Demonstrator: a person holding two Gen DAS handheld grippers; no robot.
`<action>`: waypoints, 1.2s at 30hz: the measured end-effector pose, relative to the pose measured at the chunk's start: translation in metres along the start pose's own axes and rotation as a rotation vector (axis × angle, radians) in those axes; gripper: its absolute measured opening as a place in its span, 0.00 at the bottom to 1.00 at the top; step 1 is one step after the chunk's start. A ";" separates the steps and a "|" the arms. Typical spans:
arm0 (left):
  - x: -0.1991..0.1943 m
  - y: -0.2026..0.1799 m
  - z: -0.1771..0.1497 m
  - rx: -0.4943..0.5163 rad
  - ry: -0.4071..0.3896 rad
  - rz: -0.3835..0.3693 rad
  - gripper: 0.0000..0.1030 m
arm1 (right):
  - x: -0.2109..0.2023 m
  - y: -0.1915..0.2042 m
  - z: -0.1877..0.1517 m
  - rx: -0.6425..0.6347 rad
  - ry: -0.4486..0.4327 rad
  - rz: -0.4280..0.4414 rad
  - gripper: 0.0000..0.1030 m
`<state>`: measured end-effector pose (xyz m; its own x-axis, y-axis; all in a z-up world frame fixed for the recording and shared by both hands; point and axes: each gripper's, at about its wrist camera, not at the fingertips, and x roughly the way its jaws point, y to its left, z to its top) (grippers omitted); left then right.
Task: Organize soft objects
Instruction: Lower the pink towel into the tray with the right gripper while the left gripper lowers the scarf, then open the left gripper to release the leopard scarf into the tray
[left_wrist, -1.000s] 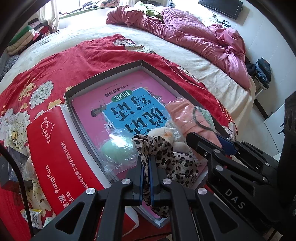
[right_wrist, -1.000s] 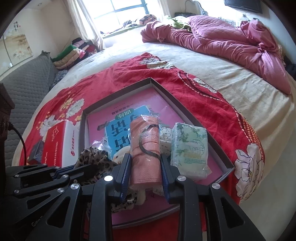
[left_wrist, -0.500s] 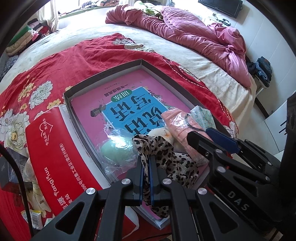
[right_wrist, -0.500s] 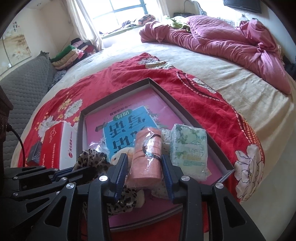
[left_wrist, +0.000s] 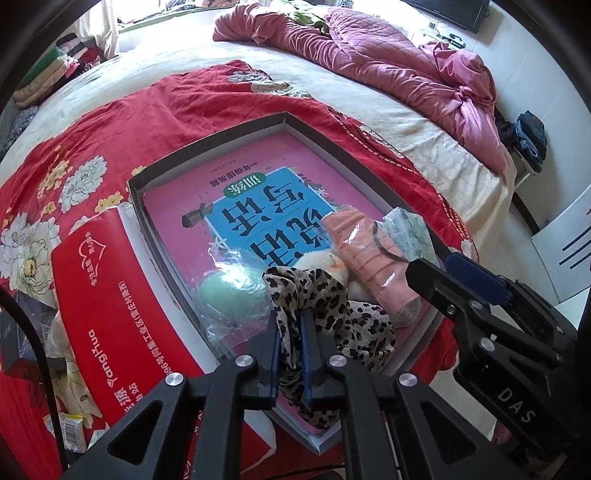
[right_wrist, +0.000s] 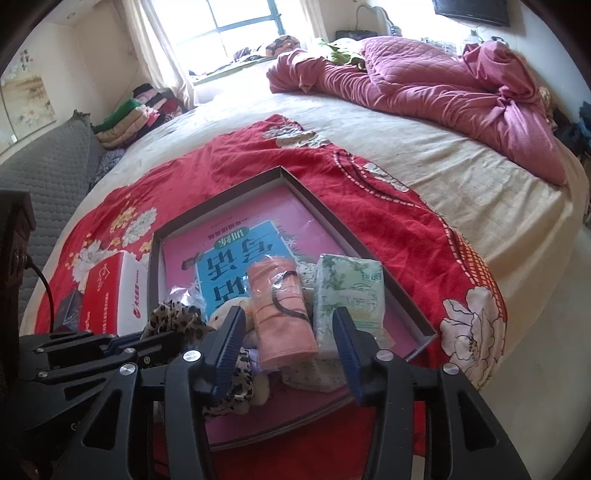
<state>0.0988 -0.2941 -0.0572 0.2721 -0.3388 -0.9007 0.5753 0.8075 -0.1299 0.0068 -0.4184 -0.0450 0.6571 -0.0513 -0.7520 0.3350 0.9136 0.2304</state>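
Observation:
A shallow dark tray (left_wrist: 207, 146) (right_wrist: 347, 229) lies on the red bedspread with a pink-and-blue book in it. My left gripper (left_wrist: 290, 339) is shut on a leopard-print cloth (left_wrist: 332, 306) (right_wrist: 177, 319) over the tray's near end. My right gripper (right_wrist: 291, 339) is open, its fingers either side of a bagged pink rolled cloth (right_wrist: 282, 306) (left_wrist: 369, 258) that lies in the tray, not touching it. Beside it are a green-white tissue pack (right_wrist: 349, 295) (left_wrist: 410, 236), a bagged mint-green ball (left_wrist: 232, 295) and a cream plush (left_wrist: 321, 264).
A red-and-white carton (left_wrist: 107, 295) (right_wrist: 107, 295) lies left of the tray. A pink quilt (right_wrist: 424, 85) is bunched at the bed's far side. Folded clothes (right_wrist: 136, 114) stack by the window. The bed's edge runs along the right.
My right gripper has opened and let go of the pink rolled cloth, which now rests in the tray, and has drawn back a little. The left gripper keeps hold of the leopard cloth.

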 end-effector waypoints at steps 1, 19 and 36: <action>0.000 -0.001 0.000 0.004 0.000 0.002 0.09 | -0.001 0.000 0.000 -0.001 0.002 -0.002 0.50; -0.016 -0.006 -0.004 0.041 -0.008 0.031 0.17 | -0.017 -0.005 -0.001 0.010 -0.013 -0.048 0.55; -0.035 -0.011 -0.010 0.049 -0.036 0.040 0.40 | -0.035 -0.007 -0.002 0.000 -0.024 -0.076 0.63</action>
<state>0.0749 -0.2862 -0.0285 0.3227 -0.3242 -0.8892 0.6000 0.7967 -0.0727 -0.0202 -0.4216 -0.0215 0.6459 -0.1299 -0.7523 0.3846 0.9066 0.1736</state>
